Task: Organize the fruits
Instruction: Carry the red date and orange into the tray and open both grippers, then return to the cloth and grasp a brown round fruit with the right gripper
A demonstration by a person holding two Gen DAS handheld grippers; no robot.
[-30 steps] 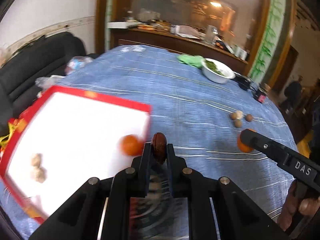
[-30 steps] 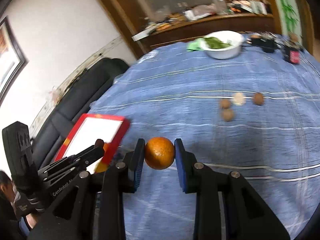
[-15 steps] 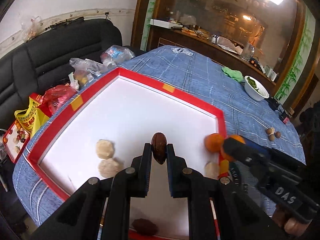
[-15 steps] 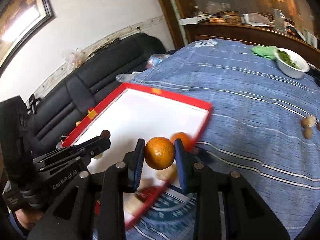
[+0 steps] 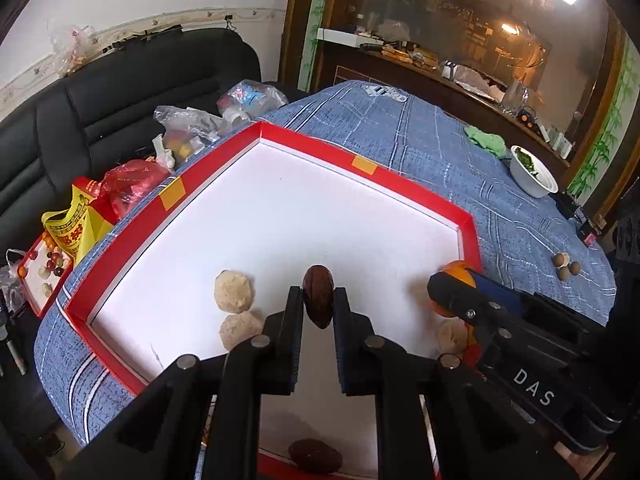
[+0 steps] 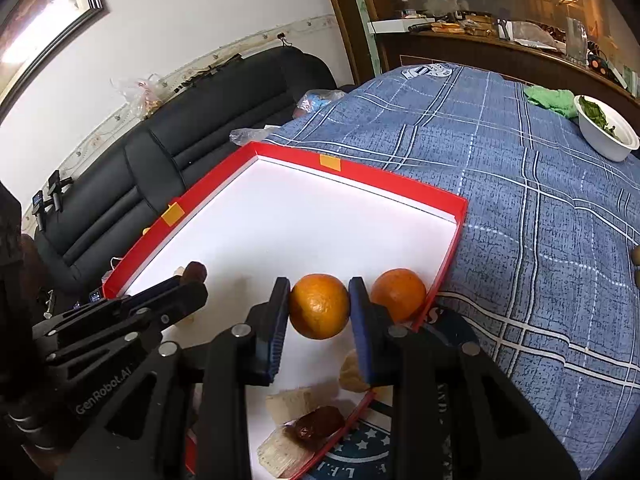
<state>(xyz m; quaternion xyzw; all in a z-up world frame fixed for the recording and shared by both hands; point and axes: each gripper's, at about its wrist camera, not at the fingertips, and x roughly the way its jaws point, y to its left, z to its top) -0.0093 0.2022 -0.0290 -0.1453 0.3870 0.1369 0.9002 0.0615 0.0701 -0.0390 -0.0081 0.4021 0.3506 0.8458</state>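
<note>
Blue plaid tablecloth (image 6: 500, 168); white bowl of greens (image 6: 606, 132) beside green cloth (image 6: 550, 98); black leather sofa (image 5: 120, 80) bearing plastic bags (image 5: 192, 128); wooden sideboard (image 6: 480, 52).

Dark brown date (image 5: 318, 301) clamped upright above white floor of red-rimmed tray (image 5: 408, 192); orange (image 6: 319, 306) clamped above tray's right side, second orange (image 6: 398, 294) resting in tray's right corner, two beige round fruits (image 5: 234, 291) touching on tray floor.
</note>
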